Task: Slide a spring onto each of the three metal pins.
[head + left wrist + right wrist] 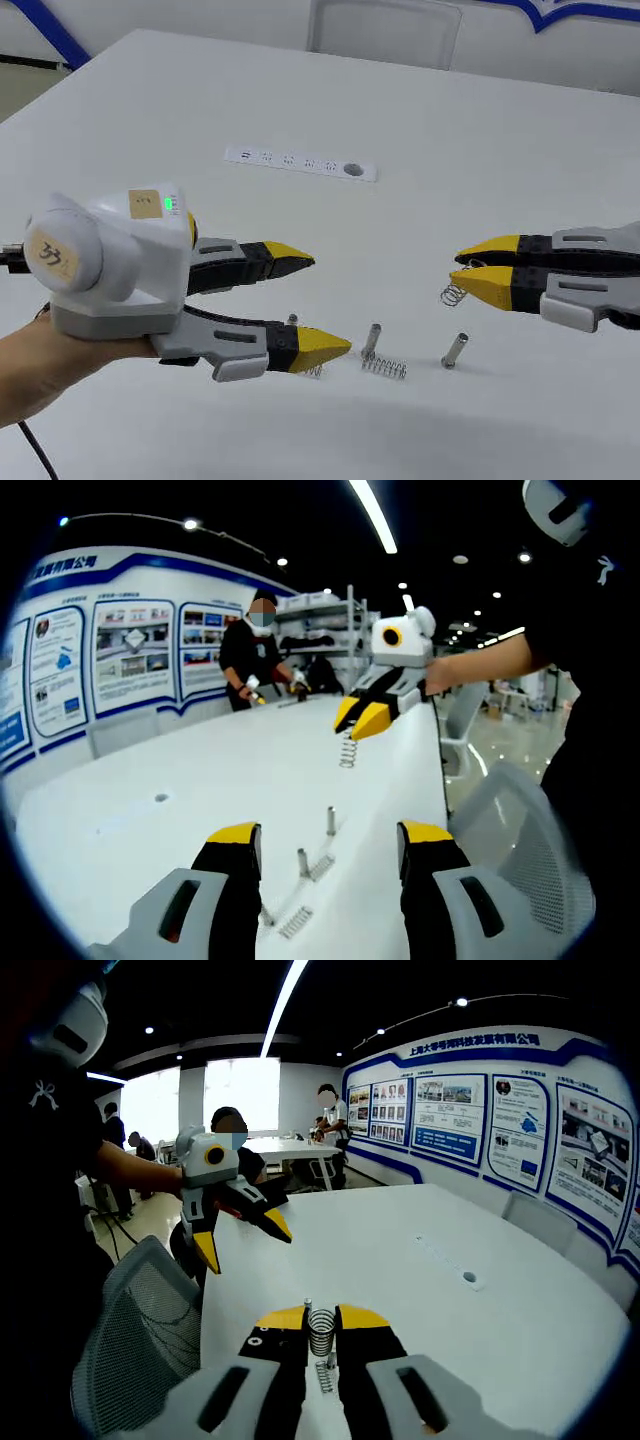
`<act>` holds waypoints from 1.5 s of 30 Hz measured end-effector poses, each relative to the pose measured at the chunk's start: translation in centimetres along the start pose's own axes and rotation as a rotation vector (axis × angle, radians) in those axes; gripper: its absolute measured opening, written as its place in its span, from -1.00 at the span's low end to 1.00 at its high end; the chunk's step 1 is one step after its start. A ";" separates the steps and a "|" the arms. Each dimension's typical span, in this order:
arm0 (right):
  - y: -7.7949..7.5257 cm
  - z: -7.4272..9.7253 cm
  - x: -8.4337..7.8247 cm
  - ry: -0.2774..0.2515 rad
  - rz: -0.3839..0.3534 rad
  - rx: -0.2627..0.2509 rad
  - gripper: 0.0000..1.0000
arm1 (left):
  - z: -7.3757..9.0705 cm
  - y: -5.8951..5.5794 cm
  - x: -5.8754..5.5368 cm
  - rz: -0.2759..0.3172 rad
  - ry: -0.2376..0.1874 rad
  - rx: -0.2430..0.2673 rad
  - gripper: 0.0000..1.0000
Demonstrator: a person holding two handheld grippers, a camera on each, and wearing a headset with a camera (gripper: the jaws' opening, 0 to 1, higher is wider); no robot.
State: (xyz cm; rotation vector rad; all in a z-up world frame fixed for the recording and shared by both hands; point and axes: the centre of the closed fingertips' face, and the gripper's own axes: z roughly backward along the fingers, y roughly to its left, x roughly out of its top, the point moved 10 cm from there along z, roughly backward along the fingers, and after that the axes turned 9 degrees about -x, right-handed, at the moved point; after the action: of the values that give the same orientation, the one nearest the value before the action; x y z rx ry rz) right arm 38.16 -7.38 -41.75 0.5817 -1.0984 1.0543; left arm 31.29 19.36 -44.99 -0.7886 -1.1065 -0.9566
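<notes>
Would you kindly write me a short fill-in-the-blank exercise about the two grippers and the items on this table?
1. The right gripper is shut on a ____.
2. The left gripper hovers above the table with its jaws ____.
3. The power strip lying beyond the grippers is ____ in colour.
Missing words: spring; open; white.

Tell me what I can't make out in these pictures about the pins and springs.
Head view: the left gripper's lower finger covers most of one pin and part of a spring.
Head view: the right gripper is cut off by the right edge.
Right gripper view: its fingers and the held spring hide most of the table beneath, so the pins there are unclear.
</notes>
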 end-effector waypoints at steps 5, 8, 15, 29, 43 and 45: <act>-1.2 0.2 -1.4 0.020 -0.007 -0.067 -0.79 | 0.5 0.4 -0.1 0.008 0.005 0.012 0.20; -1.8 0.1 -2.3 0.049 -0.007 -0.095 -0.79 | 0.7 0.6 -0.1 0.020 -0.007 0.020 0.29; -2.9 -0.2 -3.9 0.081 -0.043 -0.131 -0.78 | 1.4 1.2 -0.5 0.049 -0.013 0.031 0.52; -3.6 -1.8 -7.3 0.142 -0.091 -0.167 -0.78 | 2.3 1.4 -1.5 0.087 0.024 0.072 0.90; -3.8 -2.8 -9.5 0.174 -0.134 -0.174 -0.78 | 2.9 1.4 -2.1 0.115 0.046 0.106 1.00; -3.7 -2.8 -9.6 0.172 -0.139 -0.171 -0.78 | 2.9 1.3 -2.2 0.117 0.052 0.105 1.00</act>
State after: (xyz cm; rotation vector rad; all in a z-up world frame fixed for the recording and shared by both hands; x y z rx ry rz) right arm 41.97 -10.35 -51.22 0.4160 -0.9712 0.8631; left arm 31.12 22.93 -46.39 -0.7311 -1.0452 -0.8101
